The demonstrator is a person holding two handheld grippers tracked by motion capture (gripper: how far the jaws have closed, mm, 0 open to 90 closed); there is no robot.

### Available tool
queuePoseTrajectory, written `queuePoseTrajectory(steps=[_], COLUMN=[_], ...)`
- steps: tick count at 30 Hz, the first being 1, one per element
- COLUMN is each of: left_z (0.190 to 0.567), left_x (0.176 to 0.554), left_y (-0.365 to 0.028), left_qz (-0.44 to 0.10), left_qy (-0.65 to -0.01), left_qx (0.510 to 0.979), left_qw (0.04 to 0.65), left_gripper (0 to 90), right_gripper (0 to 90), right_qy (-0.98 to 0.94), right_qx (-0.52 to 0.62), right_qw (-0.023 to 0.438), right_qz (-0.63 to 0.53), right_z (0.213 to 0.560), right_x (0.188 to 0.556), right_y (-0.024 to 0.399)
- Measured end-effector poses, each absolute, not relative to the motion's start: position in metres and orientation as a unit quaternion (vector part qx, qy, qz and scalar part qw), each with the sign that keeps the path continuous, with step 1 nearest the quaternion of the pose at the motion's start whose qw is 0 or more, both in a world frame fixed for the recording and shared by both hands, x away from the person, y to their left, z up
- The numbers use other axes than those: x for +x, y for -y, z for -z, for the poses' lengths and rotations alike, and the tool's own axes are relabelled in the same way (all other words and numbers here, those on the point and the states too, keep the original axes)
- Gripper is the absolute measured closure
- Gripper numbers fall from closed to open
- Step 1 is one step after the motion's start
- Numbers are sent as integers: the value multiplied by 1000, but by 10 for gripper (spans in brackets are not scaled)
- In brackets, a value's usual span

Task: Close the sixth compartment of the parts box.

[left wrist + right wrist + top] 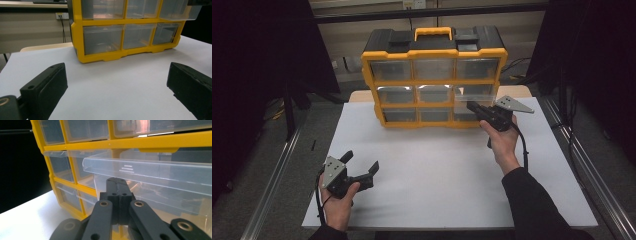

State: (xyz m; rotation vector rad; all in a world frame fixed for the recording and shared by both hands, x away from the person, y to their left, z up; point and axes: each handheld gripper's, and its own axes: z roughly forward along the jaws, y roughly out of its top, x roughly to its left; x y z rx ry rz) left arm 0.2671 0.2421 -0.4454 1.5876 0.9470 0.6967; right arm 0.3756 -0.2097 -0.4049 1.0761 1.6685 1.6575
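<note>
A clear plastic drawer [472, 102] is seen pulled partway out of the middle row, right column, of a yellow and black storage cabinet [433, 75] that stands upright at the far edge of a white table [447, 175]. The right gripper [472, 106] is held at the drawer's front, just under its lip, with the jaws pressed together; in the right gripper view [117, 181] nothing is shown between them, and whether the tips touch the plastic cannot be told. The other drawers are shown shut in their frame, and a yellow carrying handle [432, 33] is set on the cabinet's black top. Well apart, at the near left corner of the table, the left gripper [360, 164] is held low over the bare sheet with its jaws spread wide and nothing between them. The table is flanked by metal rails [272, 180] on a grey floor, with dark curtains [257, 60] hung to either side and a pale wall behind.
</note>
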Motion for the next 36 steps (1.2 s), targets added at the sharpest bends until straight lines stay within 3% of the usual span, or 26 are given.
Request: queuePoseTrajectory(steps=[36], left_z=[446], left_x=[268], left_y=[-242], left_qz=[-292], left_qy=[-404], left_qx=[665], left_qw=[556], left_gripper=[31], right_gripper=[900], right_qy=[-615], right_qx=[410], right_qw=[274], right_qz=[-615], right_z=[404], right_x=[392], right_y=[211])
